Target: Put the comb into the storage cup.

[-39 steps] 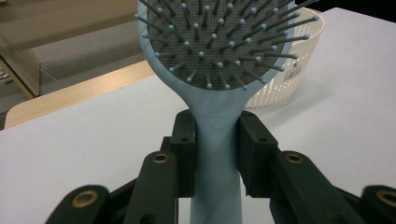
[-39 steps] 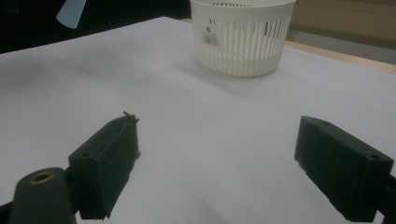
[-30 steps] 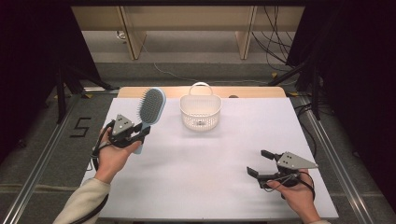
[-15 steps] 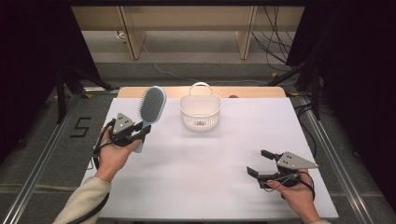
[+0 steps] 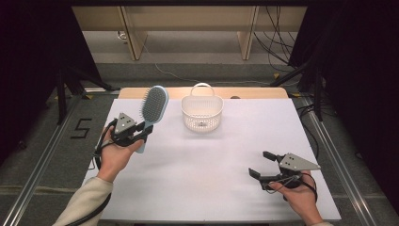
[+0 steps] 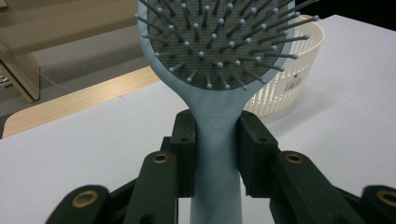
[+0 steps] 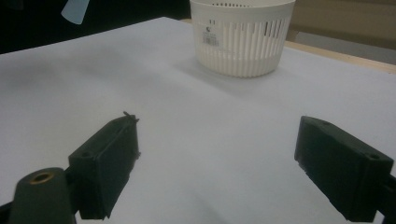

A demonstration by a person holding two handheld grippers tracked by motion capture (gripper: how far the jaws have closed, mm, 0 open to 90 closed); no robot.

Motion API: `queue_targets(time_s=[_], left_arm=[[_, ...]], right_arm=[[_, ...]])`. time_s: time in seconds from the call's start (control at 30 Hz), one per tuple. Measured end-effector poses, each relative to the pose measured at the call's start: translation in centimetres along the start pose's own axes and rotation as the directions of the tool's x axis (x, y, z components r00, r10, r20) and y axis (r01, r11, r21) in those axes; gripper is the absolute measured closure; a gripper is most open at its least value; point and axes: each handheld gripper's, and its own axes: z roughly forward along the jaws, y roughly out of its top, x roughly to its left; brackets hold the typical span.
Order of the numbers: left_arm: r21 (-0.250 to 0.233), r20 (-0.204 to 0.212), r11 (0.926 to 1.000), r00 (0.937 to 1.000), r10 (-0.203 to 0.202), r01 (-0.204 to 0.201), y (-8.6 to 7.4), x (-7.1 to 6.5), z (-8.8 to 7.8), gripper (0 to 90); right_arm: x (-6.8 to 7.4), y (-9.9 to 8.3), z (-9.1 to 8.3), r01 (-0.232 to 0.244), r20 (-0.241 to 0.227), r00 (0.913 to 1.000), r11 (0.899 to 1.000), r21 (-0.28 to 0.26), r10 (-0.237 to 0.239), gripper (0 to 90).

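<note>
A pale blue hairbrush [image 5: 153,106] with a grey bristle pad is held up at the table's left, its head tilted toward the far side. My left gripper [image 5: 144,133] is shut on the hairbrush [image 6: 217,70] handle, the two black jaws pressing its neck from both sides. A white slotted basket [image 5: 202,113] with a handle stands at the far middle of the table, to the right of the brush. My right gripper [image 5: 261,164] rests low at the near right, jaws wide open with nothing between them. The basket [image 7: 243,37] stands ahead of my right gripper [image 7: 217,165].
The white table [image 5: 211,165] has a wooden strip along its far edge. Dark floor, metal rails and cables surround it. A floor marking sits left of the table.
</note>
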Motion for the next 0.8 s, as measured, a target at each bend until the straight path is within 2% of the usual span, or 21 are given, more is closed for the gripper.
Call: queue_targets(time_s=[0.8], left_arm=[[-0.006,0.006,1.0000,1.0000,0.000,0.000,0.41,-0.07,0.24,70.2]], right_arm=[[0.00,-0.01,0.00,0.000,0.000,1.0000,1.000,-0.001,0.000,14.5]])
